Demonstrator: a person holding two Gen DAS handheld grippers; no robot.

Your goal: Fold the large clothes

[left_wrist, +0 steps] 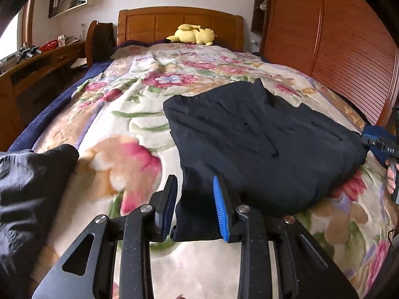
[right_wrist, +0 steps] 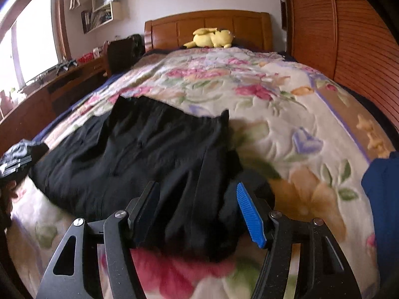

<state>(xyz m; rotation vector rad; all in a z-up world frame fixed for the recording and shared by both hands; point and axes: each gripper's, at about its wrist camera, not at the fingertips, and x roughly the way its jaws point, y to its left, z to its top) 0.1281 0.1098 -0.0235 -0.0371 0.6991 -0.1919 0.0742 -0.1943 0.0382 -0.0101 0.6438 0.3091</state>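
Folding the dark pants [left_wrist: 261,134] on the bed [left_wrist: 139,99] goes best if both loose, unclenched grippers [left_wrist: 195,199] [right_wrist: 199,209] pinch the near edge evenly.

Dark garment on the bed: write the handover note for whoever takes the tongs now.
Left tongs: open, a fold of the dark garment between the pads, not pinched.
Right tongs: open wide over the garment's near edge, gripping nothing.
Garment: lies partly folded on the floral blanket; a second dark cloth lies at the left.
Done: first folds.
Left: probably regrip the near edge, fold again, smooth.
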